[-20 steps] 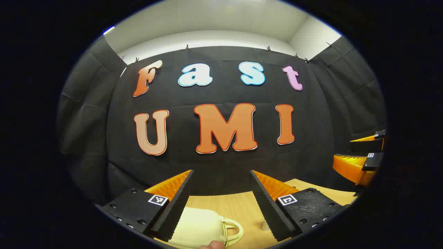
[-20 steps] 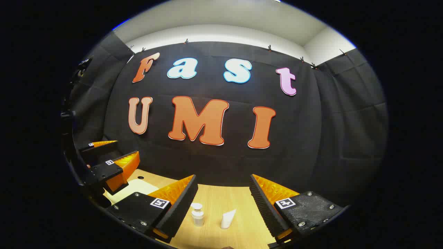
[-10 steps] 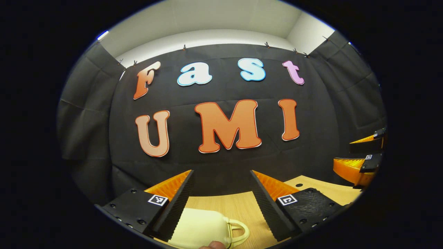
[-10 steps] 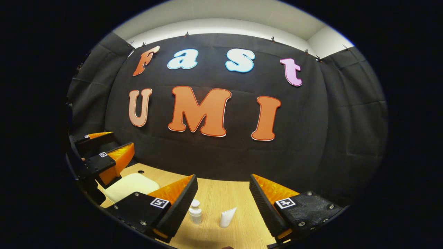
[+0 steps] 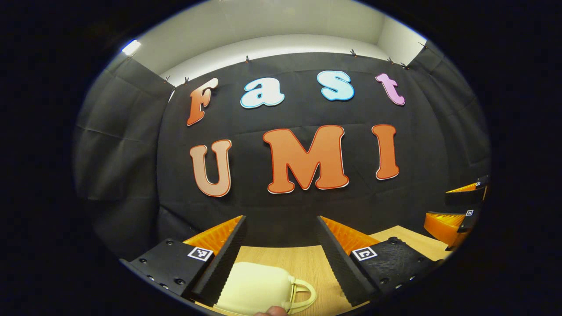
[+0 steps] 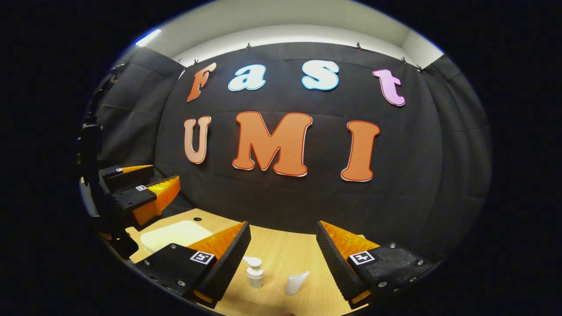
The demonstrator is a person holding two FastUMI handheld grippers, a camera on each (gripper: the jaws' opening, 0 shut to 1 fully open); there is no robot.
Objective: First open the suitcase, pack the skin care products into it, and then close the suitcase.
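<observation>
Suitcase (image 5: 259, 287): small, cream, lid down, flat on wooden table (image 5: 303, 259); directly below and just ahead of left gripper (image 5: 281, 245), low between its fingers.
Suitcase handle (image 5: 303, 292): looped, on the case's right end in left gripper view, pointing toward the right gripper's side.
Suitcase long axis: judged crosswise to the left gripper's line of sight, handle end to the right; bulk under the left finger.
Left gripper state: fingers spread wide, nothing between them, held above the case, not touching.
Right gripper (image 6: 283, 252) state: fingers likewise spread, empty, above the table.
Pump bottle (image 6: 254, 273): upright, just ahead between the right gripper's fingers, spout head turned left in right gripper view.
Tube (image 6: 297, 283): just right of the bottle, apart from it, leaning, cap end down.
Nearer hand: left for the case; right for both skin care items.
Farther off: suitcase at left in right gripper view, below the left gripper; booth wall well behind.
Stage, judged: opening not yet done; next move likely down to the lid edge near the handle.
</observation>
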